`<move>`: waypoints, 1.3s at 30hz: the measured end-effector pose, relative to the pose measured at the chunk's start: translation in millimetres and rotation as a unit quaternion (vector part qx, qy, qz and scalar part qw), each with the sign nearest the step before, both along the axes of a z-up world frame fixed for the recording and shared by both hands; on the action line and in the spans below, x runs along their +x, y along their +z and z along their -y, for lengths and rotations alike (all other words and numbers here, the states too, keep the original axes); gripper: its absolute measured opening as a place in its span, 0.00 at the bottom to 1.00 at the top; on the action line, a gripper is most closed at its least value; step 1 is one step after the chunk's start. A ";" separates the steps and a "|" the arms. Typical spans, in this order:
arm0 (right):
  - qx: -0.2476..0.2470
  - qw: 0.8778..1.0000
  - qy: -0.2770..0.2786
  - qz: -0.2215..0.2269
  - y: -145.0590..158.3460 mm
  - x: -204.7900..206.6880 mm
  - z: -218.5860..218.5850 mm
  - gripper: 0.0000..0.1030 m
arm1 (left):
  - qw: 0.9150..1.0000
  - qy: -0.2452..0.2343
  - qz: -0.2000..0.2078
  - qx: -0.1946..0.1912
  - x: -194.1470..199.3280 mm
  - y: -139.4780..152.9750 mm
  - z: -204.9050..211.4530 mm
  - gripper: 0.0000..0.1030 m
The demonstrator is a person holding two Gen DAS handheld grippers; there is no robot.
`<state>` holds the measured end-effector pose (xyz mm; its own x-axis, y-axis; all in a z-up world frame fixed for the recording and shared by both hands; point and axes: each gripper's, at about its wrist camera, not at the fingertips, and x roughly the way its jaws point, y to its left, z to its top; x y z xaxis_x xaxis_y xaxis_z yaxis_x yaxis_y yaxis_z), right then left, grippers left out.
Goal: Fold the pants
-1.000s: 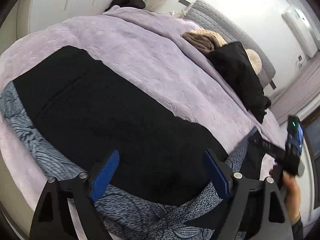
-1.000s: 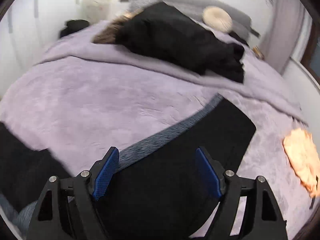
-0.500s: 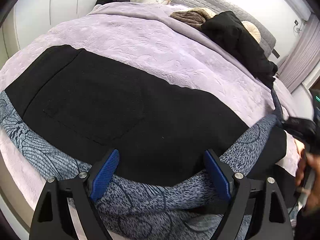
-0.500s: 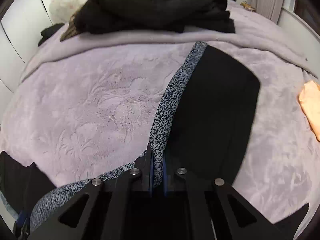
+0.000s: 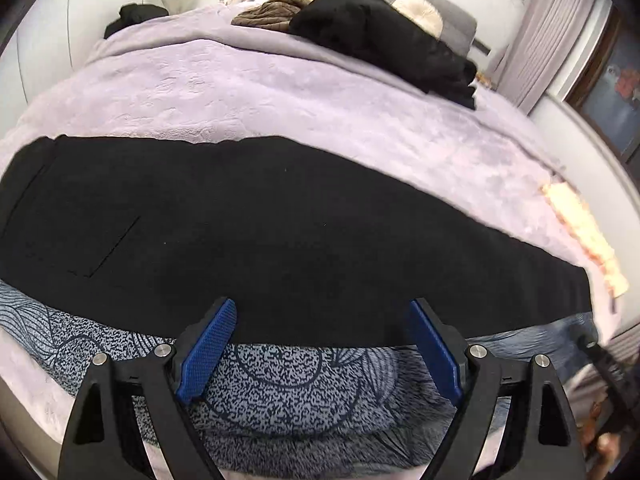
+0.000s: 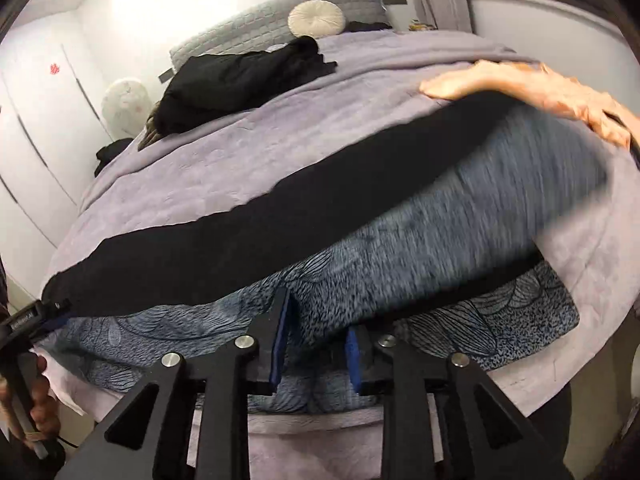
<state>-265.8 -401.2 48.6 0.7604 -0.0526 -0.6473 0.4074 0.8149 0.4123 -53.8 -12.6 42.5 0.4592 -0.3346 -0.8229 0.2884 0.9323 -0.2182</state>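
Pants: one pair (image 5: 280,232), spread lengthwise across the near half of the lavender blanket (image 5: 320,112). Black fabric lies on top, and a blue-grey speckled panel with a leaf-line print runs along the near edge. A stitched pocket outline shows at the left end.
Right end of pants: from the right wrist camera the patterned layer (image 6: 500,208) lies blurred over the black.
Left gripper (image 5: 320,348): blue pads spread wide apart, nothing between them, poised over the patterned edge.
Right gripper (image 6: 316,340): pads partly apart, patterned cloth between them; whether they pinch it, I cannot tell.
Black clothes pile: one (image 5: 384,36), far side of the bed.
Round cream cushion: one (image 6: 318,19), against the grey headboard (image 6: 280,12).
Peach cloth: one (image 6: 532,88), at the right.
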 end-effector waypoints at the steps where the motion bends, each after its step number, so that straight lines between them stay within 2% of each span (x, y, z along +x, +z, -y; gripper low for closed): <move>1: 0.011 1.000 -0.011 0.006 -4.2 -2.2 10.5 0.46 | 1.000 -0.003 0.008 0.014 -0.7 -0.3 3.0 0.86; 2: 0.024 0.999 -0.018 0.016 -7.1 -5.2 20.3 0.56 | 0.999 -0.009 0.016 0.030 -3.6 -1.4 7.1 0.92; 3: 0.040 0.999 -0.020 0.031 -11.4 -8.0 29.6 0.59 | 0.999 -0.012 0.017 0.035 -6.7 -3.0 8.4 0.94; 5: 0.078 0.995 -0.013 0.062 -18.3 -11.0 44.5 0.64 | 0.998 -0.011 0.023 0.049 -8.2 -5.2 10.5 0.94; 8: 0.116 0.989 -0.016 0.095 -33.1 -0.9 60.2 0.64 | 0.998 -0.004 0.027 0.058 -6.6 -8.4 17.7 0.98; 9: 0.120 0.988 -0.017 0.100 -39.4 9.0 63.2 0.59 | 0.998 -0.001 0.028 0.062 -5.7 -9.6 22.1 0.98; 10: 0.114 0.990 -0.022 0.083 -38.7 12.5 64.7 0.47 | 0.997 0.002 0.029 0.068 -5.8 -10.9 24.4 0.98; 11: 0.118 0.991 -0.013 0.064 -36.1 16.6 66.3 0.06 | 0.997 0.005 0.028 0.072 -5.6 -10.0 26.0 0.98; 13: 0.114 0.990 -0.005 0.086 -12.9 6.2 64.9 0.07 | 0.998 0.007 0.019 0.055 -5.8 -2.3 24.1 0.98; 16: 0.013 0.992 0.024 0.125 51.6 -22.3 32.5 0.07 | 1.000 -0.003 0.018 -0.007 -11.4 19.3 14.5 0.98; 18: -0.053 0.988 0.035 0.139 80.8 -37.7 9.9 0.06 | 0.999 -0.019 0.030 -0.010 -15.2 27.7 18.5 0.98; 19: -0.069 0.987 0.038 0.138 86.0 -41.2 3.6 0.06 | 0.999 -0.028 0.033 -0.002 -16.1 27.7 22.8 0.98; 21: -0.075 0.991 0.034 0.107 74.9 -37.1 2.6 0.07 | 0.999 -0.040 0.021 0.024 -14.4 16.2 31.6 0.98; 23: -0.036 0.998 0.023 0.036 35.4 -26.6 14.9 0.07 | 0.998 -0.048 -0.001 0.040 -11.7 1.7 36.2 0.98; 25: 0.015 0.999 0.022 -0.042 -16.5 -4.6 35.8 0.09 | 0.996 -0.061 0.014 0.070 -17.6 -5.3 43.5 0.98; 26: 0.035 0.998 0.022 -0.047 -33.3 -5.1 40.9 0.09 | 0.994 -0.068 0.023 0.088 -21.5 -5.4 48.1 0.98; 28: 0.018 0.999 0.017 -0.029 -32.6 -9.5 37.0 0.08 | 0.991 -0.075 0.028 0.104 -26.0 -1.4 51.8 0.98; 29: -0.001 0.999 0.015 -0.028 -23.6 -12.3 32.0 0.09 | 0.992 -0.078 0.027 0.100 -28.4 2.9 52.4 0.98; 32: -0.052 0.998 0.019 0.024 7.3 -26.2 23.1 0.12 | 0.993 -0.092 0.043 0.063 -34.0 18.5 44.2 0.98; 34: -0.071 0.997 0.022 0.012 7.7 -24.8 21.4 0.12 | 0.992 -0.092 0.039 0.071 -30.5 11.4 45.4 0.98; 35: -0.074 0.997 0.019 -0.015 -1.7 -19.8 22.9 0.17 | 0.992 -0.090 0.020 0.081 -25.6 1.1 48.5 0.99; 36: -0.069 0.996 0.010 -0.051 -15.4 -16.1 28.1 0.33 | 0.992 -0.089 0.006 0.092 -21.7 -9.0 51.1 0.99; 37: -0.044 0.997 0.004 -0.065 -26.5 -16.3 36.9 0.42 | 0.991 -0.087 0.014 0.097 -23.7 -12.0 52.6 0.99; 39: 0.009 0.999 -0.019 -0.028 -24.9 -33.8 56.5 0.42 | 0.990 -0.086 0.034 0.108 -31.1 -7.1 55.7 0.99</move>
<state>-299.6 -457.7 23.7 0.7208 -0.0686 -0.6897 0.4600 0.7916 0.4021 -84.9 -68.3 35.5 0.4686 -0.2323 -0.8523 0.4534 0.8913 0.0063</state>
